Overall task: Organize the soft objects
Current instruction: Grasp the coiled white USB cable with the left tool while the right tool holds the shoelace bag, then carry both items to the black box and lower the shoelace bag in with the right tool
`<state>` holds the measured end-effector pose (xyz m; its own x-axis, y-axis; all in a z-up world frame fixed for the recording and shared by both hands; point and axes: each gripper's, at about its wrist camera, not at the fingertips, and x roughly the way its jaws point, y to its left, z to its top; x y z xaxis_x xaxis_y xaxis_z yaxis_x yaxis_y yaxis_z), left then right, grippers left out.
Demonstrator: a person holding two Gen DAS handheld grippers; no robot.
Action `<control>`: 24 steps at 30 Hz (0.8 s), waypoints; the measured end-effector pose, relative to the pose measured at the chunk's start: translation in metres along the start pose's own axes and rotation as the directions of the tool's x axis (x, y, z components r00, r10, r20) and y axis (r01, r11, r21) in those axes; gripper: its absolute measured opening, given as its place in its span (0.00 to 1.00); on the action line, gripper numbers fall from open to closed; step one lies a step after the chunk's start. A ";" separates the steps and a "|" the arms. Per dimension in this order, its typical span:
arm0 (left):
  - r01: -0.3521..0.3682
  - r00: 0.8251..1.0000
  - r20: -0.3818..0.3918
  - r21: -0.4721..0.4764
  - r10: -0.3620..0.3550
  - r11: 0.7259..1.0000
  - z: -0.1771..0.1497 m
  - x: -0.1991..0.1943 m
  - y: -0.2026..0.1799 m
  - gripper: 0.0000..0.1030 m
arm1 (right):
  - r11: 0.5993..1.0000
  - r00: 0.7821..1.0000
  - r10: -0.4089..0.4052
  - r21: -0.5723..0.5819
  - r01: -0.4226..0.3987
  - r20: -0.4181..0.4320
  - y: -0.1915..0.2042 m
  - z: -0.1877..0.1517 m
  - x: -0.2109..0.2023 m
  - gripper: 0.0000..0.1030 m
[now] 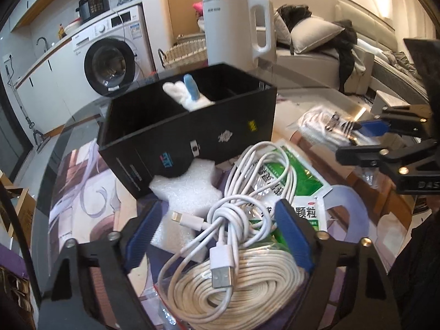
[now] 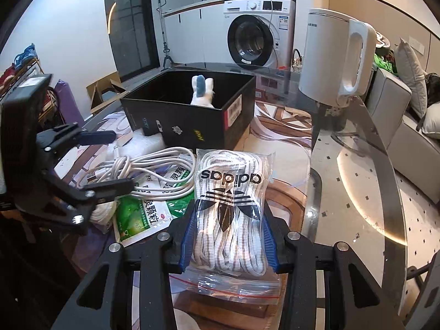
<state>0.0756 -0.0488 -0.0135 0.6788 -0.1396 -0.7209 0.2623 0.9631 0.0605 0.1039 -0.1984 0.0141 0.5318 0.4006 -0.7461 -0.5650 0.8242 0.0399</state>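
Blue pads of the right hand-held gripper [image 2: 228,217] clamped on both sides of a clear zip bag of striped laces [image 2: 231,192], lower centre of the right wrist view. Bag gripped near its lower half, upper end free and pointing toward the black box [image 2: 192,126] in mid frame.

Left hand-held gripper [image 1: 218,206] standing apart, low in the left wrist view, not pressing on anything. White USB cable [image 1: 233,214] lying loose between its pads, over a bagged coil of thicker cable [image 1: 242,288]. Green sachet [image 1: 297,176] just beside the right-hand pad; white foam piece [image 1: 187,189] beyond the left-hand pad, touching the box front.

Judged step: laces secured, transfer to the box pending; USB cable lined up for pickup. Next move calls for lifting the bag over the near wall and lowering it into a vacant compartment beside the plush toy [image 1: 187,93]. Risk noted: slack cable loops snagging on the coil below.

Glass desk [image 2: 343,165] carrying everything; white kettle [image 1: 236,27] behind the box, upper centre.
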 end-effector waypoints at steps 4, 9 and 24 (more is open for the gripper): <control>-0.025 1.000 -0.007 0.031 0.025 0.999 -0.002 0.004 -0.005 0.70 | 1.000 1.000 0.005 0.001 -0.005 0.006 0.000 0.000 -0.002 0.41; -0.031 0.999 -0.004 0.037 0.032 0.999 -0.001 0.001 -0.006 0.61 | 1.000 1.000 0.008 -0.004 -0.008 0.008 0.002 0.000 -0.003 0.41; -0.026 0.996 0.083 -0.028 0.028 0.999 0.005 -0.031 0.006 0.55 | 1.000 0.999 0.019 -0.007 -0.019 0.034 0.006 0.004 -0.007 0.41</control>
<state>0.0591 -0.0394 0.0127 0.7408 -0.1310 -0.6589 0.2251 0.9725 0.0598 0.0994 -0.1948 0.0222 0.5420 0.4301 -0.7220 -0.5797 0.8134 0.0493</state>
